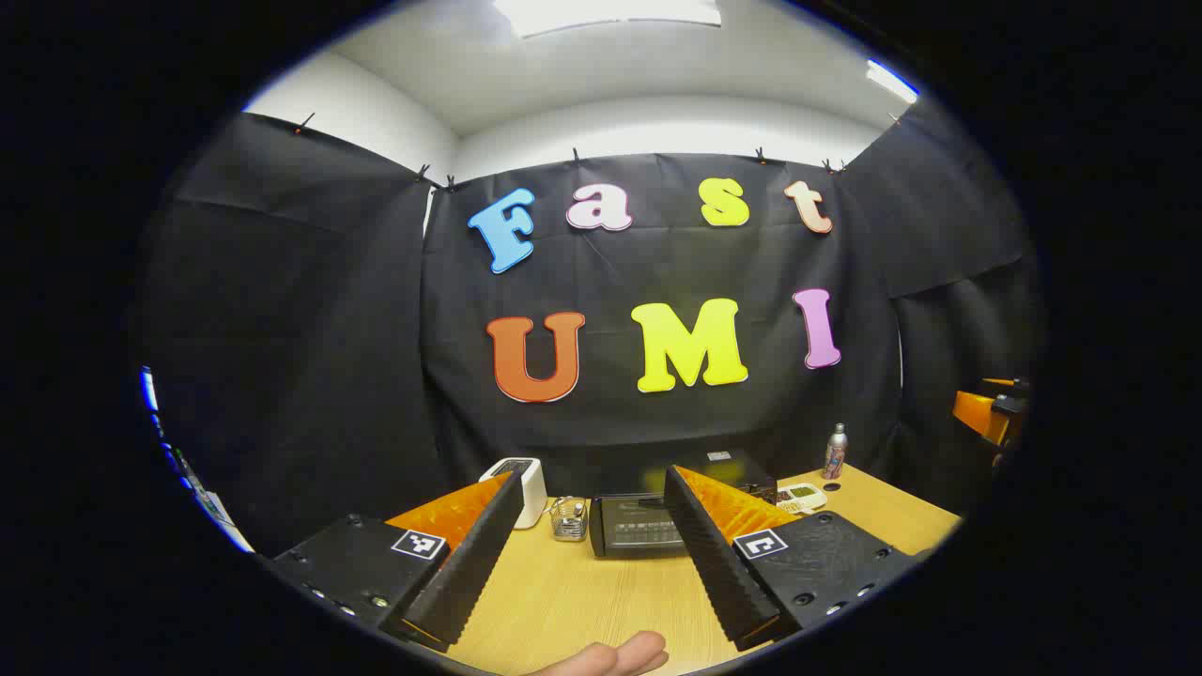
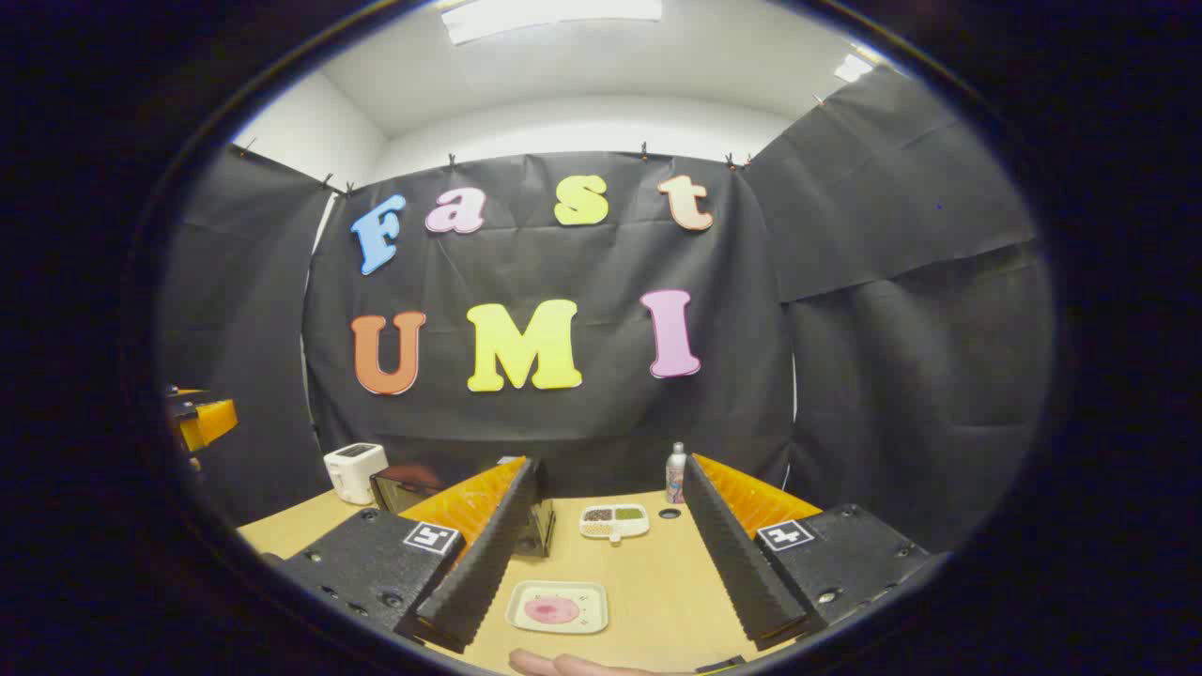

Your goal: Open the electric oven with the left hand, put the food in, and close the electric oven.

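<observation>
The black electric oven point(image 1: 639, 528) stands on the wooden table point(image 1: 582, 601) straight ahead of my left gripper point(image 1: 593, 477), and its door looks shut. That gripper hovers open well short of it, with nothing between its fingers. In the right gripper view a pale square tray with a round pink piece of food point(image 2: 557, 607) lies near the table's front edge. It sits just below and between the fingers of my right gripper point(image 2: 610, 462), which is open and holds nothing. A corner of the oven point(image 2: 404, 488) shows behind its left finger.
A white toaster point(image 1: 526, 488) and a small wire basket point(image 1: 568, 518) stand left of the oven. To its right are a divided dish of grains point(image 2: 614, 519) and a small bottle point(image 2: 675, 473). A fingertip point(image 1: 620, 657) shows at the bottom edge.
</observation>
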Available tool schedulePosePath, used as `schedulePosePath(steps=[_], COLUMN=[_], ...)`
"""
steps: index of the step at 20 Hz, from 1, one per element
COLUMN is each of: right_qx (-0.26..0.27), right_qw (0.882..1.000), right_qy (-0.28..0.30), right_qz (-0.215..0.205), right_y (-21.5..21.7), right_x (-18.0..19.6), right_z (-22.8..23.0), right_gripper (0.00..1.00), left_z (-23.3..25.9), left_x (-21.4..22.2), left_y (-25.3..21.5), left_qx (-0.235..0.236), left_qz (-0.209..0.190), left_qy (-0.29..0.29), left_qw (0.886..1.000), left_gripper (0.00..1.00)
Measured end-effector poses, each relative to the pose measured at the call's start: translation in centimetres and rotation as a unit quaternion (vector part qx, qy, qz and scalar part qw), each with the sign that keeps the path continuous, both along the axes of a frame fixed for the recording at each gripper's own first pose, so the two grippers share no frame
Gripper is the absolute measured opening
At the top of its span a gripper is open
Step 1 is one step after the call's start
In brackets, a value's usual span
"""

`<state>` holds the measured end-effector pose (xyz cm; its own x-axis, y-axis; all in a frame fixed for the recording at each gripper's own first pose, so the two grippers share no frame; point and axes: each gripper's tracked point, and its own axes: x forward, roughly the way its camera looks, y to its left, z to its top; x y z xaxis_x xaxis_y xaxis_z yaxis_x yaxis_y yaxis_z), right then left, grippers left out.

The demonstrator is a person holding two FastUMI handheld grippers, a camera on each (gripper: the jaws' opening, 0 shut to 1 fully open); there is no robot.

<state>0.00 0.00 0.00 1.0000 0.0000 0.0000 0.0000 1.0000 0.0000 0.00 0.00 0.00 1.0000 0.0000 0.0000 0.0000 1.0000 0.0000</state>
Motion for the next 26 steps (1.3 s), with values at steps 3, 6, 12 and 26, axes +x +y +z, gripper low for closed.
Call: schedulePosePath(steps=[3, 6, 12, 26], right_qx=[-0.005, -0.016, -0.034, -0.024], right_qw=[1.0, 1.0, 0.999, 1.0], right_qy=[0.0, 0.002, -0.006, -0.006], right_qz=[-0.001, 0.001, -0.01, 0.014], right_y=[-0.4, -0.5, -1.6, -1.1], right_x=[-0.3, -0.8, -1.2, 1.0], right_z=[-0.4, -0.9, -0.7, -1.6], right_gripper=[0.96, 0.95, 0.95, 0.96], left_z=[0.1, -0.5, -1.4, -1.6], left_x=[-0.7, -0.9, -0.7, 2.8], left_y=[-1.6, -2.6, -3.7, -3.7], left_qx=[0.0, 0.003, -0.001, -0.033], left_qz=[-0.017, -0.022, -0.027, -0.027], left_qy=[-0.006, -0.002, 0.005, -0.001], left_qw=[1.0, 1.0, 1.0, 0.999], left_gripper=[0.96, 0.96, 0.96, 0.96])
